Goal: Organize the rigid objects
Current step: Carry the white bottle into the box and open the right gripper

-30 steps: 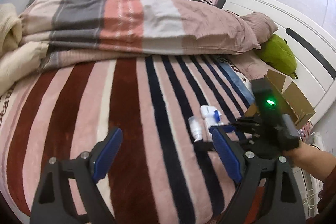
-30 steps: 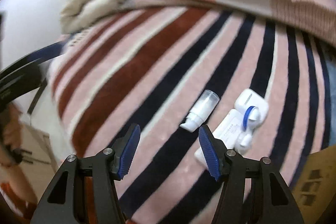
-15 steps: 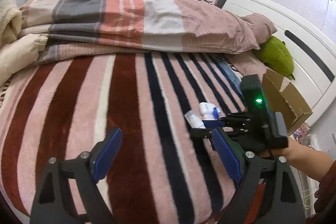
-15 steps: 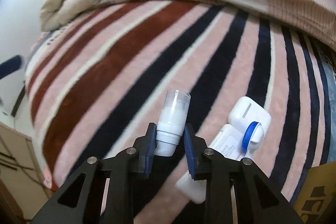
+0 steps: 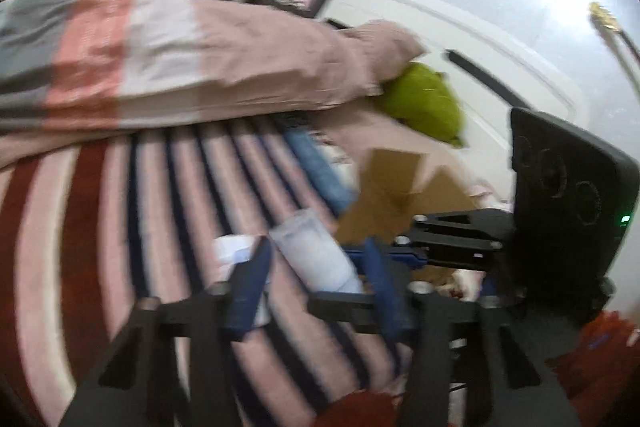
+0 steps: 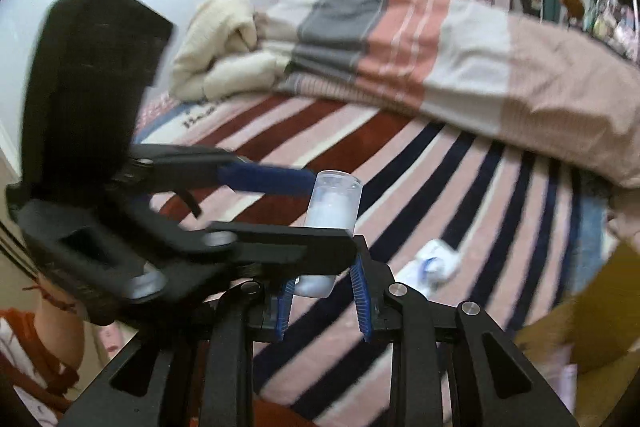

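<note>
A small white bottle with a clear cap (image 6: 334,211) is lifted off the striped bed, and both grippers are around it. My right gripper (image 6: 324,301) is shut on its lower end. My left gripper (image 5: 316,271) has its blue fingers (image 5: 250,287) on either side of the bottle (image 5: 316,255); the blur hides whether they press on it. In the right wrist view the left gripper's blue fingers (image 6: 264,179) reach in from the left and touch the cap. A white and blue object (image 6: 432,263) lies on the blanket below.
An open cardboard box (image 5: 400,195) sits at the bed's right edge, also in the right wrist view (image 6: 600,311). A folded pink and grey quilt (image 5: 180,59) lies across the back, a green plush toy (image 5: 424,103) by the white headboard (image 5: 460,39), and a cream blanket (image 6: 224,47) at the far left.
My right gripper has lifted the bottle off the blanket and swung it upward. My left gripper has moved in to the right and narrowed around the bottle.
</note>
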`<state>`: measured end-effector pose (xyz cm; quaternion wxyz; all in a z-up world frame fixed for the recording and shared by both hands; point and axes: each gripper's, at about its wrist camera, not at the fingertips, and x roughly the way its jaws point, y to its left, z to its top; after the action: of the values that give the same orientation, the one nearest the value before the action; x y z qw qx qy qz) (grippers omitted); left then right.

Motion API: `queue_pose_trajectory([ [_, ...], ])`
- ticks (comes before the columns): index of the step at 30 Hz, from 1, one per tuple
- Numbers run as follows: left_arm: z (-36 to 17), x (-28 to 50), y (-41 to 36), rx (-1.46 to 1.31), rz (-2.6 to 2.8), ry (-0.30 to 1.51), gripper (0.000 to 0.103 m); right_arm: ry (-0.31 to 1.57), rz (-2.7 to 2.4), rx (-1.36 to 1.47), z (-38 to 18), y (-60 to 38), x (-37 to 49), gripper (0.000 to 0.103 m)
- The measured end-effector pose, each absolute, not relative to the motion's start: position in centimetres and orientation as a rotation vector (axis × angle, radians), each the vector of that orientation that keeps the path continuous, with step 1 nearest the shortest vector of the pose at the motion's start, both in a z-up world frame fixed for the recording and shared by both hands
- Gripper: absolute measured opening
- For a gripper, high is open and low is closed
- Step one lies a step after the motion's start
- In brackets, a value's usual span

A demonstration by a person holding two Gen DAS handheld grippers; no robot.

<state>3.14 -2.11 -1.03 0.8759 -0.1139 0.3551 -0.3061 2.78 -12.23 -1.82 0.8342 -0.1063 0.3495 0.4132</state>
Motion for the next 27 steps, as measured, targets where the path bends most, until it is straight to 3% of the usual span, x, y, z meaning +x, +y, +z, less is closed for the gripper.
queue_pose_trajectory([
  [1,-0.4,3.4,-3.6,-0.211,-0.655,0.736,0.028,0.724,0.861,-0.226,-1.1,-13.2,2.7,0.022],
  [19,-0.4,8.8,-20.7,-0.037,-0.851,0.85,0.029,0.784,0.6,-0.074,-0.2,-30.2,5.8,0.021],
  [20,-0.5,8.9,-21.1,-0.027,-0.839,0.851,0.033,0.791,0.596,-0.066,-0.4,-30.7,5.9,0.021],
  [22,-0.7,8.9,-21.7,0.002,-0.792,0.841,0.075,0.8,0.587,-0.06,-0.7,-31.5,6.0,0.024],
  [23,-0.6,8.7,-21.6,0.014,-0.774,0.822,0.082,0.804,0.574,-0.066,-0.8,-31.7,6.0,0.034],
  [25,-0.5,8.6,-21.6,0.025,-0.764,0.812,0.084,0.802,0.551,-0.073,-0.9,-32.0,6.0,0.052],
  [27,-0.4,8.7,-21.3,0.013,-0.762,0.819,0.085,0.804,0.554,-0.07,-1.1,-32.1,6.0,0.053],
])
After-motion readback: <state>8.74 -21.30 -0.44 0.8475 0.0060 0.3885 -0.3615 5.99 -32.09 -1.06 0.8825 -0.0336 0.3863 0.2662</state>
